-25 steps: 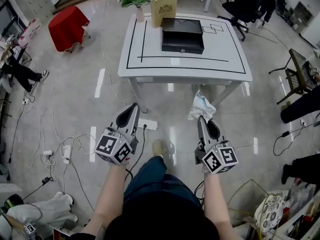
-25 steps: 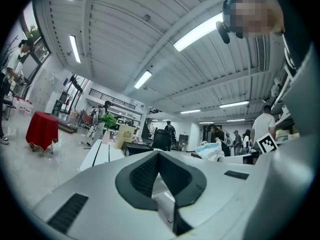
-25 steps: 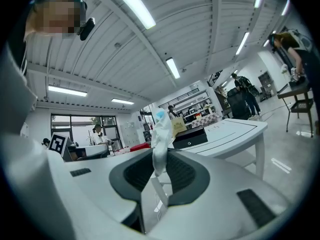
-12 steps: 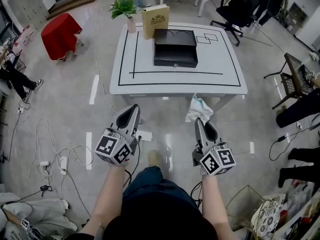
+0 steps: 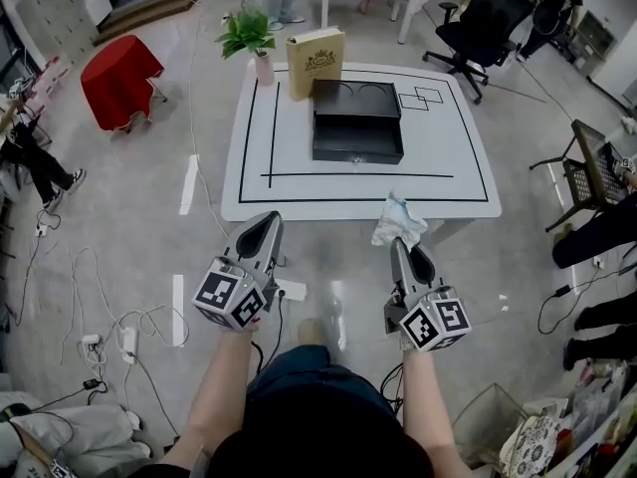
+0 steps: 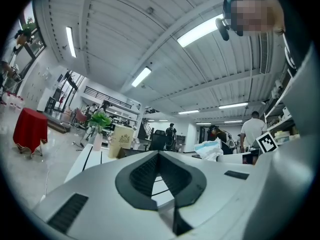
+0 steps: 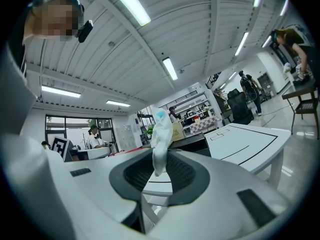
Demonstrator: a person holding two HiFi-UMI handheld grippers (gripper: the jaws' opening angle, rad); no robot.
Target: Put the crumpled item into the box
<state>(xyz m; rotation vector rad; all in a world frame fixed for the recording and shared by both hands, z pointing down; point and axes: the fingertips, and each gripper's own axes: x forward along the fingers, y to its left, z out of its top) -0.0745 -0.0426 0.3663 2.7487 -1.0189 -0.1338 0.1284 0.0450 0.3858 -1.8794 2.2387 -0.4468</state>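
Wad (image 5: pixel 398 219), white and crumpled, held short of the box (image 5: pixel 357 122).
Head view: your right tongs (image 5: pixel 397 249) hold it over the table (image 5: pixel 239 182) edge, the box well beyond. Left gripper view: left tongs (image 6: pixel 159 154) closed, empty. Right gripper view: only the wad's lower tip is pinched; a jolt could shake it loose.

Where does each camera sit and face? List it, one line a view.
Head view: on the person's head, facing steeply down at white table and black box; shows forearms, left gripper, right gripper.
Left gripper view: on left gripper, looking along its shut, empty jaws toward the table.
Right gripper view: on right gripper, along jaws pinching the crumpled item.
All share table and crumpled item.
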